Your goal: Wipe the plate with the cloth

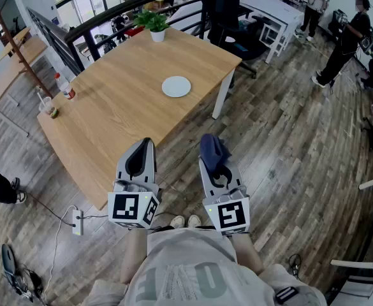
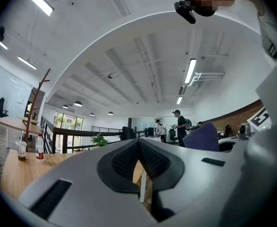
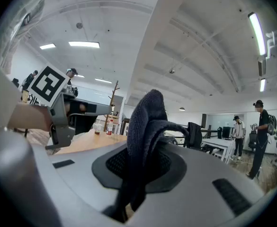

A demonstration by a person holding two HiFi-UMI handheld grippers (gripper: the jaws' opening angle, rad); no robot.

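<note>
Dark cloth (image 1: 212, 148) is seen clamped in jaws of right gripper (image 1: 218, 171), lower centre of head view, bunched up past pads. Left gripper (image 1: 141, 152) is held just beside it, jaws pressed together, nothing between. White plate (image 1: 176, 86) is found on wooden table (image 1: 122, 107), upper centre of frame, well apart from both grippers, nothing touching it. Judged: cloth secured, wiping not yet begun. Approach, contact and wiping strokes are all left.
</note>
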